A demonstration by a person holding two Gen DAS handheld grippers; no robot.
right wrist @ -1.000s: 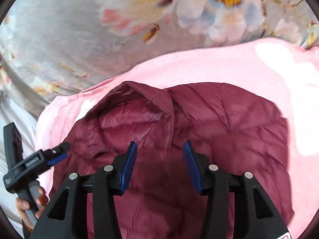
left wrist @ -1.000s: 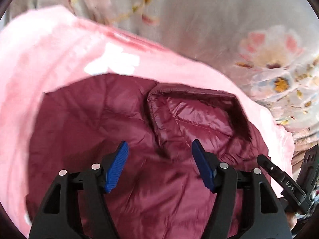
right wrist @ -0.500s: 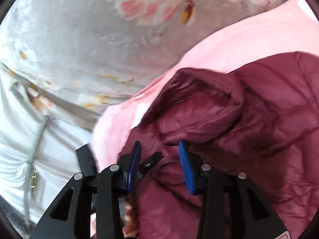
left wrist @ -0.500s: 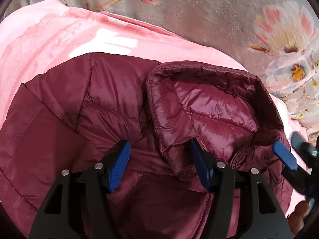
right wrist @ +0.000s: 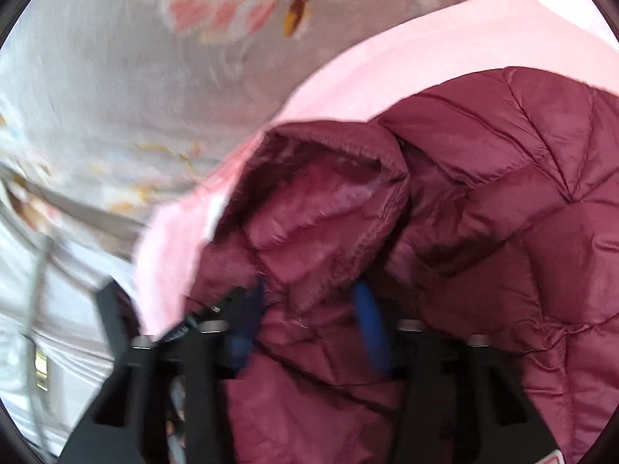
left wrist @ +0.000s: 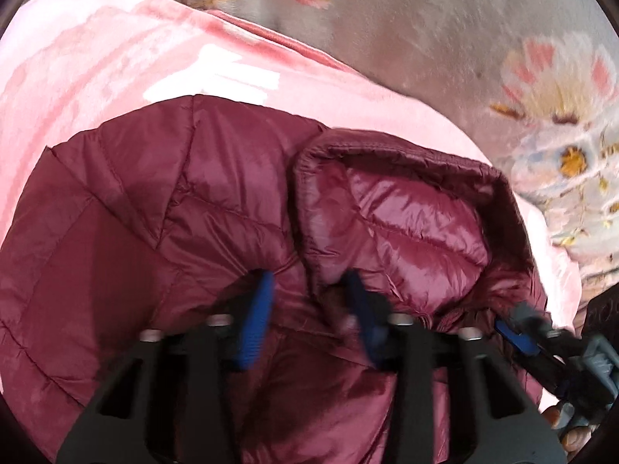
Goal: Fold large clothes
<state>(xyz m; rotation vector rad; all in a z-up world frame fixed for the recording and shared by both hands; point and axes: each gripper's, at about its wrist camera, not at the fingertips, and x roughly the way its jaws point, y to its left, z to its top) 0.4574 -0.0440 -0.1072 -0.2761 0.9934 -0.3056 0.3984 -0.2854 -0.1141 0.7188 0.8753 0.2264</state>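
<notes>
A maroon quilted puffer jacket lies spread on a pink blanket, its hood open with the shiny lining up. My left gripper sits low over the jacket at the hood's near-left edge, jaws partly closed with fabric bunched between the blue pads. My right gripper is at the hood, jaws apart with hood fabric between the pads; the jacket body extends right. The right gripper's tip also shows in the left wrist view.
A grey floral bedspread lies beyond the blanket, also in the right wrist view. The blanket edge hangs at the left, with white bedding below it.
Both grippers moved in closer to the hood. The left jaws narrowed around fabric at the hood's edge. The right gripper pushed onto the hood, which now fills the space between its pads.
</notes>
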